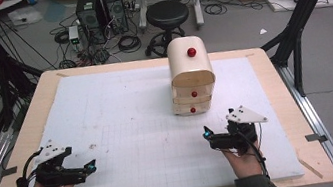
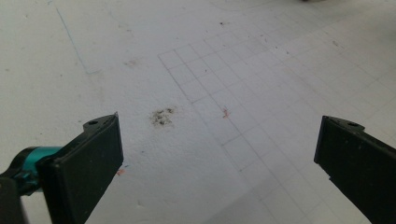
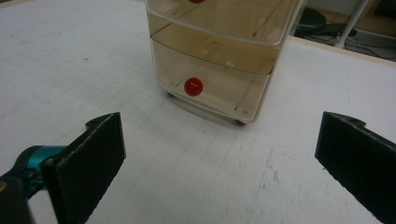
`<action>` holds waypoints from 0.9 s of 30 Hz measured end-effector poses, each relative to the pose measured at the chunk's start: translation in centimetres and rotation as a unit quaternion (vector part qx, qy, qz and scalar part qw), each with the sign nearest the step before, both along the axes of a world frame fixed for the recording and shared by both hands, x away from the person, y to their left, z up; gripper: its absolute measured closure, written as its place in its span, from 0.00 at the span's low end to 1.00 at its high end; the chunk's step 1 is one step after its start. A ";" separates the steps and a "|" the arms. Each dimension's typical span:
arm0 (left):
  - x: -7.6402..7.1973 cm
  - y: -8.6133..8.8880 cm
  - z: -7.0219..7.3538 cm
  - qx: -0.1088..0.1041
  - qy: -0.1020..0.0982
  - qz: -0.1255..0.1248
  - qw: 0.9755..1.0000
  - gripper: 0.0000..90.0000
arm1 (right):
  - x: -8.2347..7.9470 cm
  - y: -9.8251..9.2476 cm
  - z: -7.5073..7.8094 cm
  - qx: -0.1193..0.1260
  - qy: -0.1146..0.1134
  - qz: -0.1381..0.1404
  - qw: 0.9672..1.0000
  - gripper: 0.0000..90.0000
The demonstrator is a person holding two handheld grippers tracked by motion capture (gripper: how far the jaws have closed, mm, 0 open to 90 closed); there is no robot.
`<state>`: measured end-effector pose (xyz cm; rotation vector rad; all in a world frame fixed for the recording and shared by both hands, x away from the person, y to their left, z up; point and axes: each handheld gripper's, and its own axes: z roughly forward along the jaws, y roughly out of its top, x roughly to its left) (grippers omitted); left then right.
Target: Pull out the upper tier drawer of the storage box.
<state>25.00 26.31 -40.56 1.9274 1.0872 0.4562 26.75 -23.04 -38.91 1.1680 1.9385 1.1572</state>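
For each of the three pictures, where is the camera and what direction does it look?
High view: above the table's near edge, looking forward and down; both hands hold the left gripper and right gripper.
Left gripper view: between its open fingers, facing the white mat.
Right gripper view: between open fingers, facing the drawer box.
Shared: drawer box, mat.

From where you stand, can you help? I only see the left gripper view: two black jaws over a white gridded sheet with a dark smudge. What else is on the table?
Observer: A small cream drawer cabinet stands on the far right part of the sheet, with red knobs.
Operator: Is either gripper near it?
Observer: The right gripper points toward it, apart from it, jaws wide open; its own camera faces the bottom drawer's red knob.
Operator: Are the drawers open?
Observer: In the high view both lower drawers look pushed in.
Operator: And my gripper?
Observer: The left gripper sits near the sheet's front left, far from the cabinet.
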 end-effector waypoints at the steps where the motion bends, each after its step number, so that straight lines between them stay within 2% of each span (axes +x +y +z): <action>1: 0.0 0.0 0.0 -0.001 0.000 0.001 1.000 0.02 | 0.0 0.4 0.0 0.003 -0.003 -0.002 1.000 0.01; 8: 0.0 0.1 0.0 -0.001 0.000 0.002 1.000 0.02 | 0.1 1.2 0.2 0.001 -0.011 -0.004 1.000 0.01; 20: 0.0 0.1 0.0 0.000 0.001 0.002 1.000 0.02 | 0.1 2.7 0.2 0.010 -0.028 -0.029 0.999 0.01; 27: 0.1 0.2 0.0 0.000 0.001 0.002 1.000 0.02 | 0.5 3.8 0.4 0.028 -0.041 -0.042 0.998 0.01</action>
